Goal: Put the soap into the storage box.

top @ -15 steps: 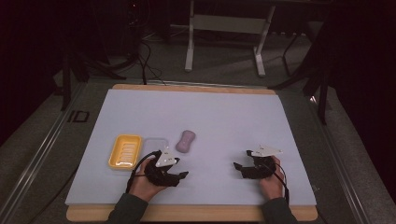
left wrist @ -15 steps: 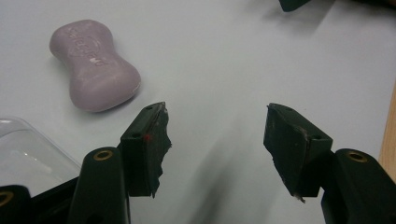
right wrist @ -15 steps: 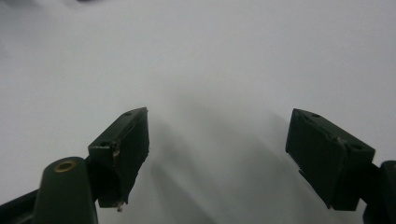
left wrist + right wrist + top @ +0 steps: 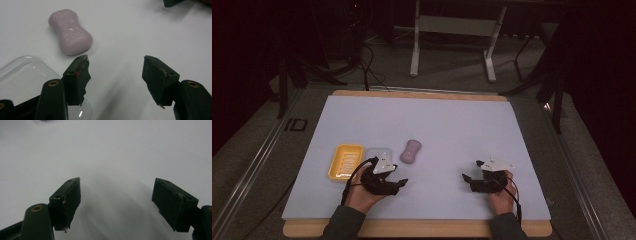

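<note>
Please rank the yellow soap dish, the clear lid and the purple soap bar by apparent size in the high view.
1. yellow soap dish, the largest.
2. clear lid, partly hidden behind the left gripper, so its rank is uncertain.
3. purple soap bar, which looks smallest.

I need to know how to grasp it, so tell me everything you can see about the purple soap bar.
The soap bar is pale lilac, matte and smooth, peanut-shaped: two rounded ends with a narrower waist and a faint embossed mark on top. It lies flat on the white table sheet, unwrapped, long axis slightly angled. Nothing touches it; the clear lid sits just beside it, and the left gripper is open, short of it.
</note>
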A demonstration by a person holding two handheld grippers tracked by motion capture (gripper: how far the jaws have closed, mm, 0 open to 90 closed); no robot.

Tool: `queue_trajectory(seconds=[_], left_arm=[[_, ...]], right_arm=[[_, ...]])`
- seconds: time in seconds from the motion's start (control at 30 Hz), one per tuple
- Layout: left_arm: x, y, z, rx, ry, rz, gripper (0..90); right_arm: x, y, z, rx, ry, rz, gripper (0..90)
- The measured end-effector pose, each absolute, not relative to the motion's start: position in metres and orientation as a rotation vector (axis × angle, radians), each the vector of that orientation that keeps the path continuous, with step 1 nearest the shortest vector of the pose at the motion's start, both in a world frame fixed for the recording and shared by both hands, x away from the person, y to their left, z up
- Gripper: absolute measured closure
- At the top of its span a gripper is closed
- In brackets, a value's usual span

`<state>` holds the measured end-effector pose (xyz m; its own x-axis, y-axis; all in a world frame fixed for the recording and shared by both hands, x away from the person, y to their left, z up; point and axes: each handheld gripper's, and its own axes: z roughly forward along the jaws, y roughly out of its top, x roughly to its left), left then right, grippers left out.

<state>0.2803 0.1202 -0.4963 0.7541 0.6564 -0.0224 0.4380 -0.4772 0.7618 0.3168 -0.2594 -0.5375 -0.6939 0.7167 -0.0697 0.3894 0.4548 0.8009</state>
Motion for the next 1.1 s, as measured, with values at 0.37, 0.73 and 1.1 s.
queue_trajectory(seconds=[0.37, 0.73, 1.1], left_arm=[[0.288, 0.129, -0.485, 2.137, 0.865, 0.352, 38.7], [0.303, 0.124, -0.474, 2.202, 0.850, 0.380, 38.9], [0.325, 0.112, -0.465, 2.248, 0.873, 0.368, 39.1]], right_arm=[[0.315, -0.261, -0.537, 0.916, 2.305, 1.142, 22.6], [0.314, -0.259, -0.537, 0.889, 2.311, 1.138, 22.8], [0.314, -0.257, -0.538, 0.874, 2.323, 1.108, 22.6]])
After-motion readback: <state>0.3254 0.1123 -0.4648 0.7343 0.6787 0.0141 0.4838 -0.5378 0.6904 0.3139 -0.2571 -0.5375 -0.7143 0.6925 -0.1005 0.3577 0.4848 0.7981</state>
